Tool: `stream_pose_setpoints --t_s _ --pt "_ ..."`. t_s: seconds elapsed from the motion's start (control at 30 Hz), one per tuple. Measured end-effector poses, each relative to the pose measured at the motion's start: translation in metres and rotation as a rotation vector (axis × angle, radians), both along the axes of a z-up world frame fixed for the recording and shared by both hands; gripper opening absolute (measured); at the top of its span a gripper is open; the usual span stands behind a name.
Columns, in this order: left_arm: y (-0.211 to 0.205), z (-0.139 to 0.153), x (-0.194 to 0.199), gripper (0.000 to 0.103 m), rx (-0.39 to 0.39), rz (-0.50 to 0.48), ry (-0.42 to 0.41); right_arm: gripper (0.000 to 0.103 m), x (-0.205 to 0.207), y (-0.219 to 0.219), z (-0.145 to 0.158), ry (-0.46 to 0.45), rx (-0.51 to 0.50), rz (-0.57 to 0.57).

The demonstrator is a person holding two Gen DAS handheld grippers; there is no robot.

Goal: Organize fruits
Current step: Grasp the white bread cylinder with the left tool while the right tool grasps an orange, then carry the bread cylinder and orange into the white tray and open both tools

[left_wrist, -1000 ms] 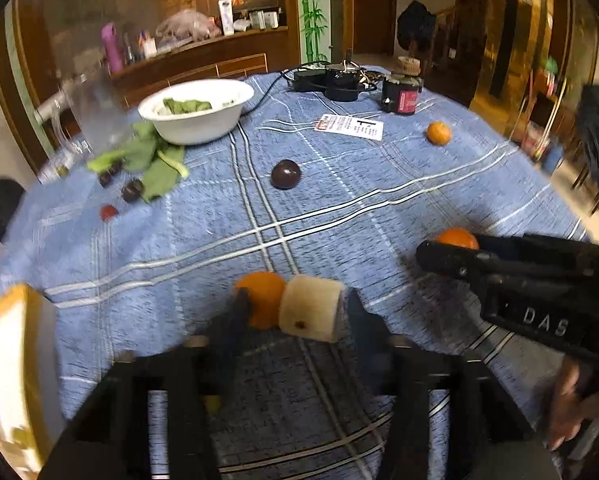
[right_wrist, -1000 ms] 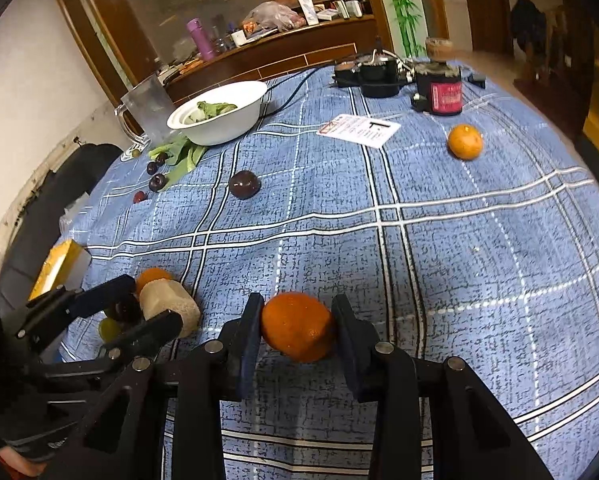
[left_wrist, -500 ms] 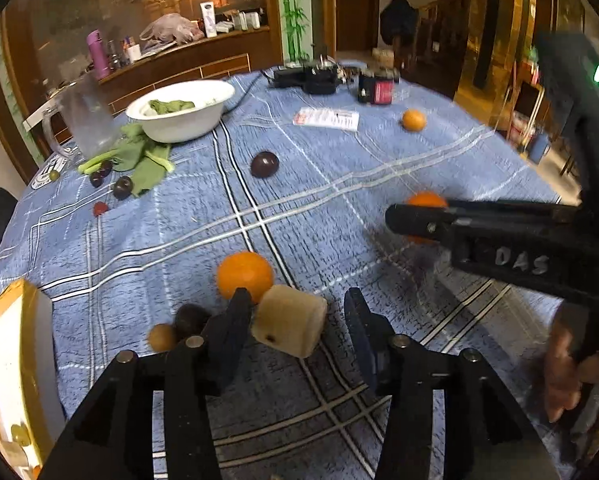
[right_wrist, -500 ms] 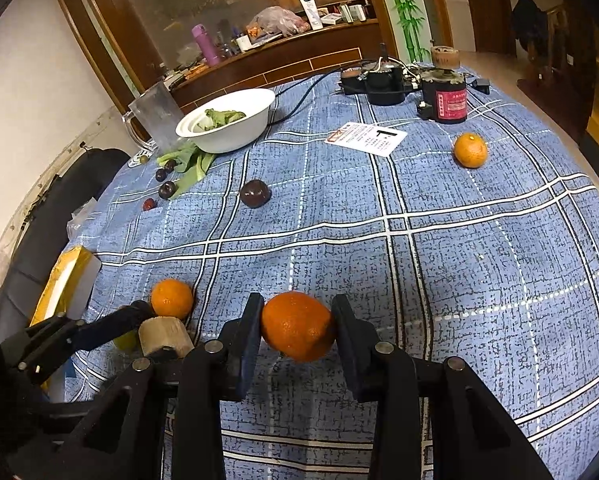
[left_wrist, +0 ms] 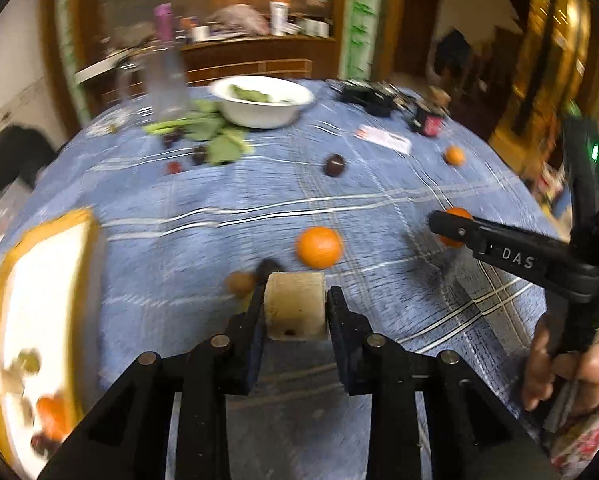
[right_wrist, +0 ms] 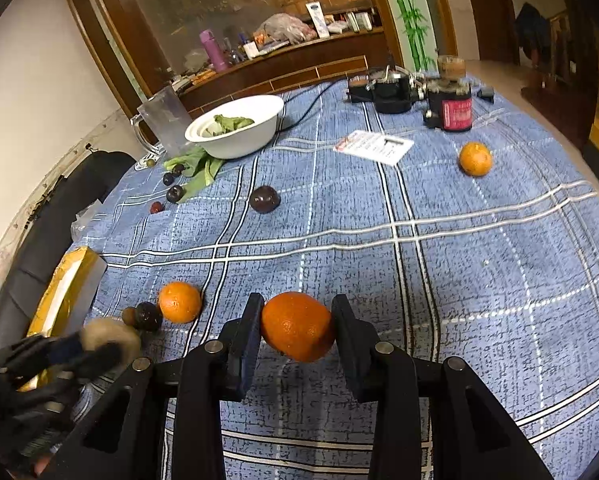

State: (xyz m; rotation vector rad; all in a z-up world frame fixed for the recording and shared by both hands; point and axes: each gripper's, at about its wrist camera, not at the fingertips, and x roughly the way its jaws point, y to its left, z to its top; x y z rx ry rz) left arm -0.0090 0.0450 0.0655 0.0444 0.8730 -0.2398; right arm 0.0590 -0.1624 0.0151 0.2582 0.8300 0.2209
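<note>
The pale beige chunk of fruit [left_wrist: 295,307] is a short cylinder with a flat cut face and a small dark spot near its lower edge; the left gripper [left_wrist: 295,312] is clamped on its two sides and holds it above the blue checked tablecloth [left_wrist: 379,208]. The orange [right_wrist: 297,326] is round, bright and has a finely dimpled skin; the right gripper [right_wrist: 297,330] presses it between both fingers, also lifted over the cloth. Just behind the chunk, a second orange [left_wrist: 319,247] lies on the cloth, with a small brown fruit [left_wrist: 241,282] and a dark fruit [right_wrist: 147,315] close beside it. At the left edge of the table stands a tray with a yellow rim [left_wrist: 3,288], and some blurred fruits lie inside. Further away a dark plum [right_wrist: 264,199] rests alone near the middle, and a third orange [right_wrist: 475,159] lies near a white card [right_wrist: 373,147]. At the far side there are a white bowl [right_wrist: 239,128] with green leaves, a clear jug [right_wrist: 165,122] and some small dark fruits [right_wrist: 174,193].
</note>
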Motion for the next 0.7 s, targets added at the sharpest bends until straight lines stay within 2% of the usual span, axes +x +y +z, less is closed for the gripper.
stream_pose_setpoints --t_s 0.13,0.3,0.43,0.6,0.7 --pt "0.046 0.018 -0.019 0.028 -0.045 0.118 -0.011 0.037 -0.004 0.004 0.004 -0.031 -0.023 -0.006" --pt "0.108 0.036 -0.039 0.028 -0.037 0.264 -0.050 0.037 -0.009 0.005 0.008 -0.057 -0.025 -0.017" --pt "0.154 0.039 -0.054 0.028 -0.028 0.361 -0.058 0.037 -0.013 0.013 0.014 -0.050 -0.002 -0.023" --pt "0.200 0.027 -0.062 0.029 0.014 0.476 -0.055 0.037 -0.023 0.060 0.033 -0.038 0.041 0.069" --pt "0.221 0.014 -0.064 0.029 -0.006 0.511 -0.026 0.038 -0.030 0.106 0.049 -0.042 0.053 0.162"
